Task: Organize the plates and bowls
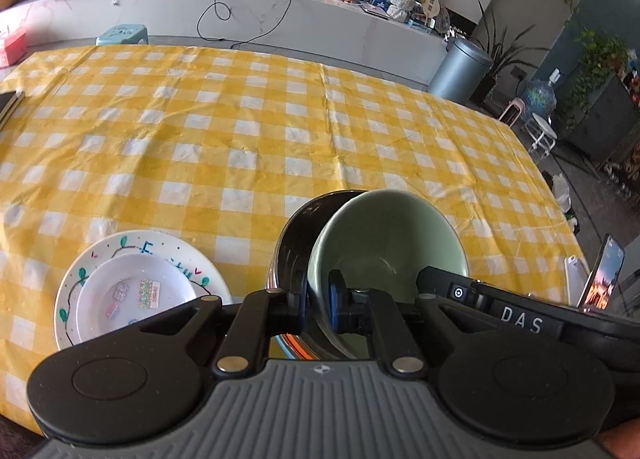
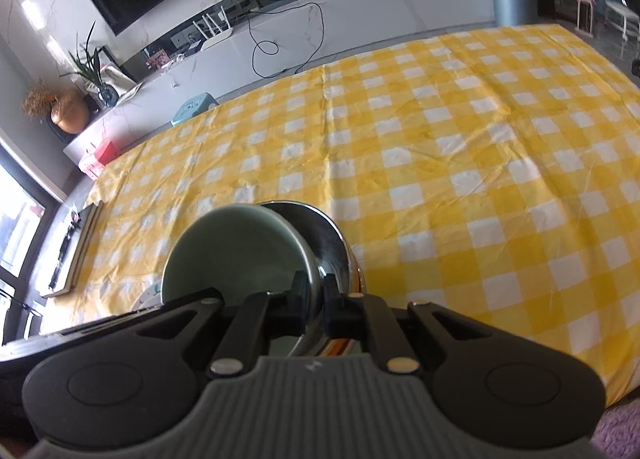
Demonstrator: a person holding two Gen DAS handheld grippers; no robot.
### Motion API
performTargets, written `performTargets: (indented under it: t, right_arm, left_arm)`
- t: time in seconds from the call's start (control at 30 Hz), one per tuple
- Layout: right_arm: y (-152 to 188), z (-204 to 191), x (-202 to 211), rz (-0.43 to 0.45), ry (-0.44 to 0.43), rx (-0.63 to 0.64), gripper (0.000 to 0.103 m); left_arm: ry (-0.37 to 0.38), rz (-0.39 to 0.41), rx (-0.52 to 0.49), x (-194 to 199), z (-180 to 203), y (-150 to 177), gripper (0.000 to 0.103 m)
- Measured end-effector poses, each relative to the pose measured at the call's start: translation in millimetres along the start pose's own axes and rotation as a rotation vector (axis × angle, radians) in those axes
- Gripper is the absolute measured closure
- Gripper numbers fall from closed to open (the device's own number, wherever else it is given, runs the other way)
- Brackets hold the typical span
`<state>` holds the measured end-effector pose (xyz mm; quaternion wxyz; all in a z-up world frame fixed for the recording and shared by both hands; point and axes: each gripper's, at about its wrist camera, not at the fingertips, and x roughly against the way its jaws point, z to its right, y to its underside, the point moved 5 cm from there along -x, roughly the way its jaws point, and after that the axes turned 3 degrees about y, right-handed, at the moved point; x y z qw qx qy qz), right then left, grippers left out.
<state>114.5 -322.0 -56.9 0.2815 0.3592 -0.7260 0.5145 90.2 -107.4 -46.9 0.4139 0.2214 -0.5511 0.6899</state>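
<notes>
Yellow-and-white checked cloth covers the tabletop (image 1: 280, 119), with a white counter and a grey bin behind it in a living room. Near the front edge, the left tongs (image 1: 318, 295) are clenched on the rim of a pale green bowl (image 1: 388, 243), one finger inside and one outside, and the bowl tilts into a steel bowl (image 1: 294, 243) that sits around and behind it. In the right wrist view, the right tongs (image 2: 314, 295) are clenched on the near rim of that steel bowl (image 2: 332, 235), with the green bowl (image 2: 232, 247) leaning against its inner wall. Just to the left of the bowls, a small white plate (image 1: 136, 291) rests on a larger painted plate (image 1: 120, 247). A phone (image 1: 602, 279) stands propped near the right edge of the cloth. The step in hand appears to be nesting the green bowl in the steel one. Both grips are thin pinches on smooth rims, so either bowl could swivel or slip out. Because the green bowl is tilted, letting it go now could drop it with a knock against the steel. A sideways pull by either hand might drag the cloth or bump the stacked plates.
</notes>
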Motion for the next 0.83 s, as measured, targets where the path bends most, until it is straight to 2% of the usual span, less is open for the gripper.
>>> performTargets:
  t: [0.13, 0.37, 0.57, 0.83]
  right_arm:
    - [-2.4, -7.5, -4.0, 0.002, 0.039, 0.076, 0.099]
    - [-8.5, -14.4, -10.1, -0.028, 0.078, 0.203, 0.099]
    - [-10.5, -18.9, -14.2, -0.038, 0.105, 0.284, 0.098]
    - [-15.2, -19.4, -17.0, -0.071, 0.09, 0.334, 0.098]
  left_arm:
    - [-0.027, -0.019, -0.066, -2.1, 5.2, -1.8, 0.09]
    - [-0.033, -0.076, -0.197, -7.1, 12.8, -1.2, 0.087]
    - [-0.04, -0.088, -0.253, -8.3, 16.3, -0.6, 0.085]
    - [-0.038, -0.129, -0.337, -10.6, 19.9, -3.4, 0.081]
